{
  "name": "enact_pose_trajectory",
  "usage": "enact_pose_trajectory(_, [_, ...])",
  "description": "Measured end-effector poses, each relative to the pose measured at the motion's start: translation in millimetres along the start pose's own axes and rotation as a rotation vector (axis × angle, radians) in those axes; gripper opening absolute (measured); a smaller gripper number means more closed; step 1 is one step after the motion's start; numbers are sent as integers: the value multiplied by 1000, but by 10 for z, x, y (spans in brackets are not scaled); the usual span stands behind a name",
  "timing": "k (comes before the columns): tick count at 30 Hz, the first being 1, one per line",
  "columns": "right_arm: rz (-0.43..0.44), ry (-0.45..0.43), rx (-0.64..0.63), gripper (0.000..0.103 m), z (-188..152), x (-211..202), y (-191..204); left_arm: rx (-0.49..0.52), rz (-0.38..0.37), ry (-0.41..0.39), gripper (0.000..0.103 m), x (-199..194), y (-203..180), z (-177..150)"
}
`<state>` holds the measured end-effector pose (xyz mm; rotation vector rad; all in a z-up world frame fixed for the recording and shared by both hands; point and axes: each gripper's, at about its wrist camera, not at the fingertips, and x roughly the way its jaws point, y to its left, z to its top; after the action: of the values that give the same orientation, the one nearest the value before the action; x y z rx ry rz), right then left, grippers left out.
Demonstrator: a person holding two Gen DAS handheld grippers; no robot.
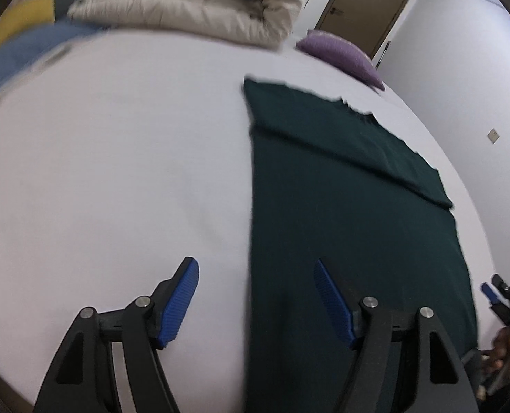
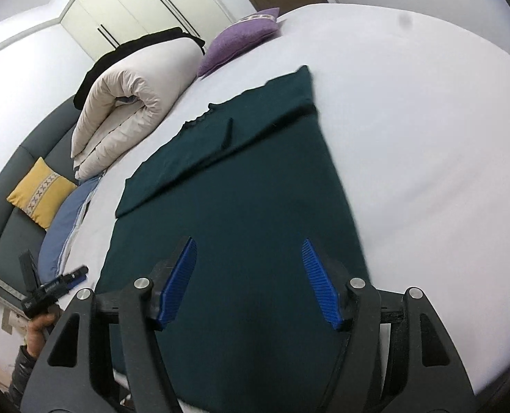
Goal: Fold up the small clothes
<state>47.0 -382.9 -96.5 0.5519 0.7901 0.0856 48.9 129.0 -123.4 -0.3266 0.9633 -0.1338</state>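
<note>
The dark green cloth garment [image 2: 241,206] lies flat on the white bed [image 2: 427,137], its far end folded over. The left tool [image 1: 255,296] and right tool [image 2: 248,275] both hang above it, open and empty.

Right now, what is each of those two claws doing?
Left gripper: open, holding nothing.
Right gripper: open, empty, above the dark green folded cloth garment.

Both views looked forward and downward along their own gripper fingers, from close above the bed [image 1: 117,172]. The left wrist camera faced the dark green garment [image 1: 341,189] from its left edge; the right wrist camera sat directly over it. They shared the garment, purple pillow [image 2: 241,43] and folded duvet [image 1: 199,3].
</note>
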Motion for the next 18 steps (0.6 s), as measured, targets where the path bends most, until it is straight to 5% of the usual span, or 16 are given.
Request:
enact_pose_trajectory(7, [44, 11, 70, 62, -301, -403, -327, -78, -123, 92, 70, -195, 196, -503])
enact_pose_trajectory(14, [93, 36, 147, 62, -434, -561, -573, -194, -371, 229, 69, -157, 316, -728])
enact_pose_trajectory(18, [128, 50, 208, 62, -481, -643, -745, -231, -443, 273, 69, -96, 338, -763])
